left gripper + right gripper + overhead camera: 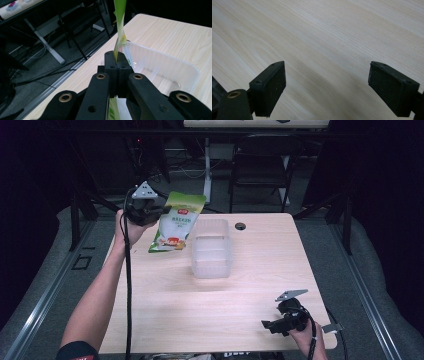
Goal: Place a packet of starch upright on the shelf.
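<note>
High view, surface: a pale wood-grain table [210,310], matt, with rounded corners and a small dark round grommet [240,226] near its far edge.
High view, room: dark all round; grey floor with metal rails at both sides, a black folding chair [260,167] and a white desk leg beyond the far edge.
High view, pouch: my left gripper [159,213] holds a glossy green-and-white pouch [176,222] up off the table at the far left, tilted, just beside the container's far-left corner.
High view, container: a clear, frosted plastic container [211,248], rectangular with rounded corners, stands on the table mid-far, nothing visible inside.
High view, right side: my right gripper [268,325] sits low at the near right corner of the table, well apart from the container — bare wood between them.
Left gripper view, grip: my black jaws are pressed together on the thin edge of the pouch [119,30], which rises straight up as a green strip.
Left gripper view, beyond: the container [175,72] lies right behind the jaws, its translucent rim curved; the table [170,32] runs on past it, and the chair legs and cables crowd the floor to the left.
Right gripper view, jaws: spread wide, their pads [273,87] dark and grainy, nothing between them.
Right gripper view, surface: smooth light wood grain of the table [324,37] — soft shadow under the jaws.
</note>
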{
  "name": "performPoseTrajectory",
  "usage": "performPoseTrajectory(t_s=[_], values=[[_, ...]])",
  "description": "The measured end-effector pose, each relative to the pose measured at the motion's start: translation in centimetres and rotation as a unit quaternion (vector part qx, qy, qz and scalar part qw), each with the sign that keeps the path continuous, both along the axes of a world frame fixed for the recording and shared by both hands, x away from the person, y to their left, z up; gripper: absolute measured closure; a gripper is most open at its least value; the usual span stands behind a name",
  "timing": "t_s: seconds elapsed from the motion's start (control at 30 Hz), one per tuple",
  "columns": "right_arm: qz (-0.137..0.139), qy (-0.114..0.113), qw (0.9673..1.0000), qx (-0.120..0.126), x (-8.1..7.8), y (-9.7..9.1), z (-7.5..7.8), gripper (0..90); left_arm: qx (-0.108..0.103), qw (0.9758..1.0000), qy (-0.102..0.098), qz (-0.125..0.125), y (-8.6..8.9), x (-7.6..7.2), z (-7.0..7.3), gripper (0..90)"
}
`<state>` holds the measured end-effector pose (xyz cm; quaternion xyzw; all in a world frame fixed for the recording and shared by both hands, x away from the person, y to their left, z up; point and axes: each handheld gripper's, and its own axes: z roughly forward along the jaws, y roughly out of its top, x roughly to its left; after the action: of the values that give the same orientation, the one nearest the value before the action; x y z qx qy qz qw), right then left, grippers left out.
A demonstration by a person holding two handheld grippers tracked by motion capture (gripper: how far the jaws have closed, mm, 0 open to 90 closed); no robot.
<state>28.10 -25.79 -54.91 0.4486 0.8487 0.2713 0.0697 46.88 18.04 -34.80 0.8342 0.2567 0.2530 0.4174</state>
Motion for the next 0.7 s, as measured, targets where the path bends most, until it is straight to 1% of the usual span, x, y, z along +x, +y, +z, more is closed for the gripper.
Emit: performPoseTrajectory(t_s=[0.03, 0.07, 0.1, 0.13, 0.17, 0.2, 0.27, 0.3, 0.33, 0.4, 0.43, 0.47, 0.57, 0.6, 0.63, 0.67, 0.7], values=[[0.001, 0.001, 1.0000, 0.001, 0.0, 0.0, 0.0, 14.2, 0.001, 1.0000, 0.001, 0.001, -0.4, 0.4, 0.0, 90.0], [0.001, 0.001, 1.0000, 0.001, 0.0, 0.0, 0.0, 14.2, 0.001, 1.0000, 0.001, 0.001, -0.4, 0.4, 0.0, 90.0], [0.002, 0.000, 0.9999, -0.010, 0.0, -0.1, 0.1, 14.2, 0.004, 1.0000, 0.003, 0.000, -0.7, 0.6, 0.0, 90.0], [-0.003, -0.002, 1.0000, -0.003, 0.0, 0.0, 0.0, 14.2, 0.009, 1.0000, 0.000, 0.000, -1.1, 0.9, -0.1, 90.0], [-0.003, -0.002, 1.0000, -0.003, 0.0, 0.0, 0.0, 14.2, 0.009, 1.0000, 0.000, 0.000, -1.1, 0.9, -0.1, 90.0], [0.004, 0.003, 1.0000, -0.005, 0.0, -0.1, 0.1, 14.2, 0.008, 1.0000, -0.002, 0.001, -1.4, 1.3, -0.2, 90.0], [-0.001, 0.000, 1.0000, -0.001, 0.0, 0.0, 0.0, 14.2, 0.008, 0.9999, -0.006, 0.002, -1.6, 1.4, -0.3, 90.0], [-0.001, 0.000, 1.0000, -0.001, 0.0, 0.0, 0.0, 14.2, 0.008, 0.9999, -0.009, 0.004, -1.8, 1.5, -0.4, 90.0], [-0.002, -0.001, 1.0000, 0.003, 0.0, 0.0, 0.0, 14.2, 0.009, 0.9998, -0.018, 0.006, -2.0, 1.8, -0.6, 90.0], [-0.001, 0.000, 1.0000, 0.002, 0.0, 0.0, 0.0, 14.2, 0.007, 0.9997, -0.020, 0.009, -2.1, 1.9, -0.7, 90.0], [0.004, 0.003, 1.0000, -0.004, 0.0, -0.1, 0.1, 14.2, 0.004, 0.9997, -0.022, 0.009, -2.2, 2.0, -0.7, 90.0], [0.004, 0.003, 1.0000, -0.004, 0.0, -0.1, 0.1, 14.2, 0.002, 0.9996, -0.027, 0.011, -2.3, 2.1, -0.9, 90.0], [0.001, 0.002, 1.0000, 0.001, 0.0, 0.0, 0.0, 14.2, 0.002, 0.9987, -0.049, 0.015, -2.5, 2.5, -1.2, 90.0], [0.001, 0.002, 1.0000, 0.001, 0.0, 0.0, 0.0, 14.2, 0.002, 0.9987, -0.049, 0.015, -2.5, 2.5, -1.2, 90.0], [0.001, 0.002, 1.0000, 0.004, 0.0, 0.0, 0.0, 14.2, 0.003, 0.9982, -0.059, 0.012, -2.6, 2.7, -1.2, 90.0], [0.001, 0.002, 1.0000, 0.003, 0.0, 0.0, 0.0, 14.2, 0.003, 0.9982, -0.059, 0.012, -2.6, 2.7, -1.2, 90.0], [0.002, 0.000, 1.0000, 0.003, 0.0, 0.0, 0.0, 14.2, -0.003, 0.9978, -0.065, 0.011, -2.8, 2.9, -1.3, 90.0]])
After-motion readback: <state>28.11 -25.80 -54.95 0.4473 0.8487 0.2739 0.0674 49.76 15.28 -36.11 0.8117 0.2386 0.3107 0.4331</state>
